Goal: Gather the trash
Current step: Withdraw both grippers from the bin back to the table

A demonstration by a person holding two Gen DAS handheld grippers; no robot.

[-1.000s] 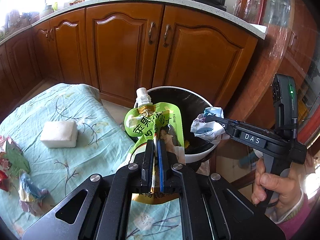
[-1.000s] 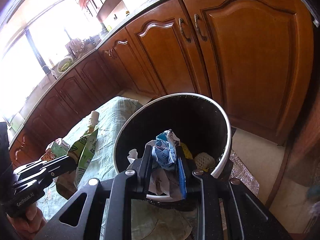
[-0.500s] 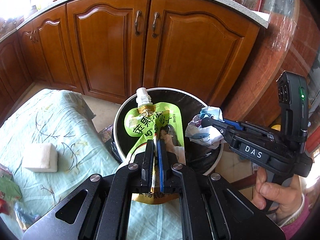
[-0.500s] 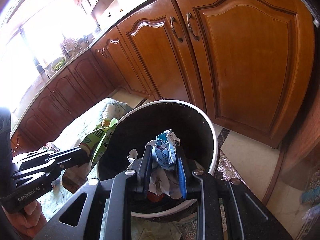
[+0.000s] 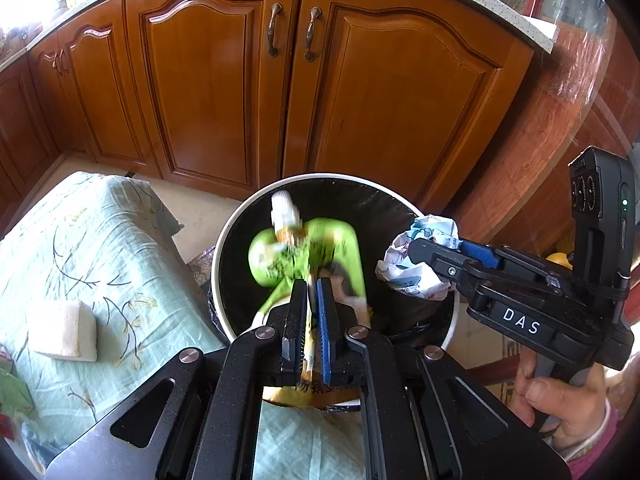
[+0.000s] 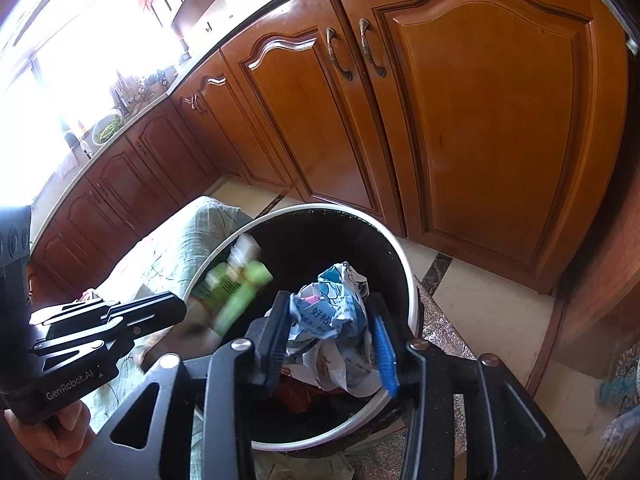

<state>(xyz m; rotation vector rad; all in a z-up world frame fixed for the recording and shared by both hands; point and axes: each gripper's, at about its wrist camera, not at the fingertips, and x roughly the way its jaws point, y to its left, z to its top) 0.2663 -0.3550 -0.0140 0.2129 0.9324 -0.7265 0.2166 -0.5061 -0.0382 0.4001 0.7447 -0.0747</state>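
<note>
A green drink pouch with a white cap hangs over the black bin with a white rim. It is blurred and sits between the pads of my left gripper, whose jaws are slightly parted. My right gripper has its jaws spread around a crumpled white and blue wrapper over the same bin. The right gripper with its wrapper shows at the bin's right rim in the left wrist view. The pouch and left gripper show in the right wrist view.
A low table with a pale green flowered cloth lies left of the bin, with a white sponge block and more wrappers at its left edge. Brown cabinet doors stand behind the bin. Trash lies in the bin.
Both grippers moved further over the bin. The left jaws have parted slightly and the pouch is now blurred. The right jaws have widened around the wrapper.
</note>
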